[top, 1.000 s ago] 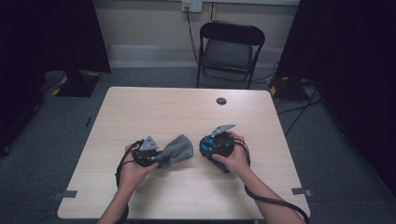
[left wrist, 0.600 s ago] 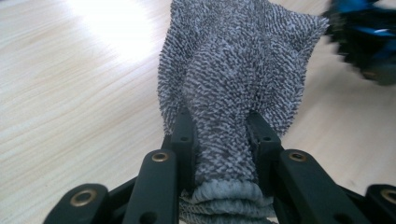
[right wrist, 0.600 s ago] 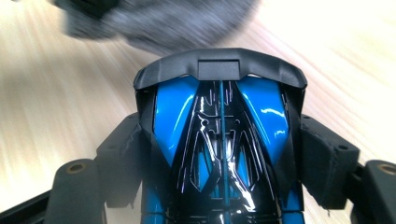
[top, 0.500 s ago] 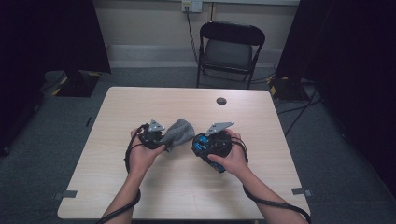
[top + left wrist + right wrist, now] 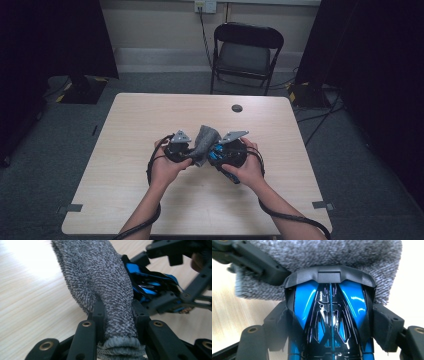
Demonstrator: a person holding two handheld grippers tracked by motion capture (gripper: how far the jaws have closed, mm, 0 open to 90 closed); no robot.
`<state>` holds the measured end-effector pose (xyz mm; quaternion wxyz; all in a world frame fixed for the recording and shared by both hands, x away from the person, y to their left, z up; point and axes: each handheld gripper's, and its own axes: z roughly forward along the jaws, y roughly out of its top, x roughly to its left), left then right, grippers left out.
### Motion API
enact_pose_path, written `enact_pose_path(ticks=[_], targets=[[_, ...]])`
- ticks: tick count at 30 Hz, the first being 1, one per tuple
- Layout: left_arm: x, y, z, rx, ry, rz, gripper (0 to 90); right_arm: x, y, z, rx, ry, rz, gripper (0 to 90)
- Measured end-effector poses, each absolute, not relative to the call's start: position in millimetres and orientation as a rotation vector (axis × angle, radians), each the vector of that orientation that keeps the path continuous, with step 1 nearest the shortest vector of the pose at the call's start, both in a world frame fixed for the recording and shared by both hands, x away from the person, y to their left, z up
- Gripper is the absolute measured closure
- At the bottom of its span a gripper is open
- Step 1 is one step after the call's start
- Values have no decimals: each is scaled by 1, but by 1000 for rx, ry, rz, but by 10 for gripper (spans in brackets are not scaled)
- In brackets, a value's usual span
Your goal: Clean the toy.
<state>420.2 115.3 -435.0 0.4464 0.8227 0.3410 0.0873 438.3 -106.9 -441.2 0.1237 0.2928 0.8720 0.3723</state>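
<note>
Pale wood-grain laminate forms the counter (image 5: pixel 150 200), with a folding chair (image 5: pixel 245 55) behind it against the wall and a small dark disc (image 5: pixel 237 108) lying near the far edge. Above the counter's middle, 2 hand-held tongs are brought together. A grey fuzzy sock (image 5: pixel 100 285) is pinched by the left tongs (image 5: pixel 117 315), whose jaws are drawn in narrowly on the fabric near its ribbed cuff, so that the rest of the sock stands out beyond the tips. A glossy blue and black object (image 5: pixel 329 322), hard-shelled and ridged, is gripped by the right tongs (image 5: pixel 329 312), whose jaws are spread wide around its flanks. The sock's toe end is pressed against, or draped just over, the object's front rim. A slip is judged likely here: the smooth shell could be pushed out of the wide grip if the sock is pulled across it, and the loose fabric could be snagged on the linkage of the right tongs.
</note>
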Motion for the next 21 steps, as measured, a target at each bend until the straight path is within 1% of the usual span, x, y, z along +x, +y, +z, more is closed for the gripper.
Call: enact_pose_path(ticks=[5, 12, 21], targets=[[416, 120, -439, 2019, 827, 169, 706, 436, -110, -441, 873, 2530, 1077, 254], [414, 129, -439, 1992, 818, 115, 705, 444, -114, -439, 896, 2514, 1061, 254], [411, 132, -441, 2005, 791, 88, 705, 456, -125, -440, 957, 2490, 1034, 254]])
